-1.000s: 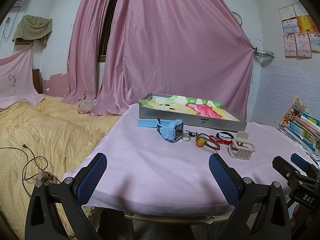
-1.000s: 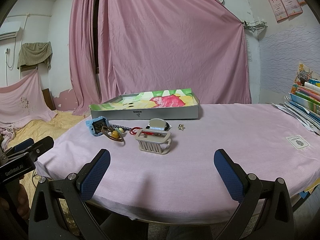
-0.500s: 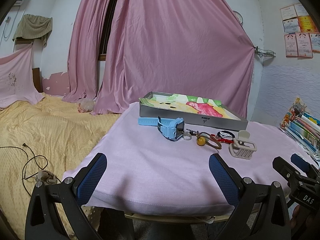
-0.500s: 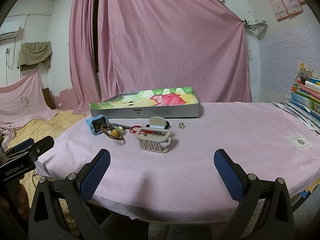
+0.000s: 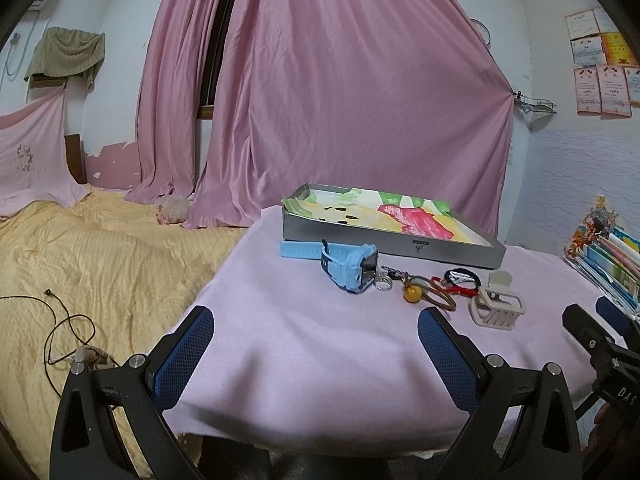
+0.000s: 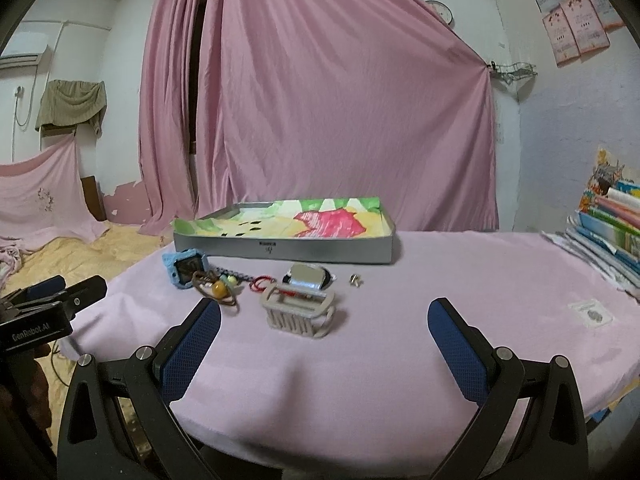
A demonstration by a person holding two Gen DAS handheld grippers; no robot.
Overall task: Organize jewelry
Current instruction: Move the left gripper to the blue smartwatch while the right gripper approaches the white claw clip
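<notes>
The left claw (image 5: 314, 334) and right claw (image 6: 324, 328) look alike: black angular frames, silver screws at the joints, blue cross-hatched pads (image 5: 184, 356). White "GenRobot.AI" lettering marks one housing.

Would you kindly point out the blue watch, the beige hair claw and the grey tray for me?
blue watch (image 5: 352, 266), left wrist view, on its case.
beige hair claw (image 6: 298, 312), right wrist view, on its teeth.
grey tray (image 6: 320, 249), right wrist view, on its front wall.

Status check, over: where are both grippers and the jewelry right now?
Left gripper and right gripper: jaws open, empty, at table edge. Blue watch, bracelet, hair claw loose before the tray. Nothing in the way.
</notes>
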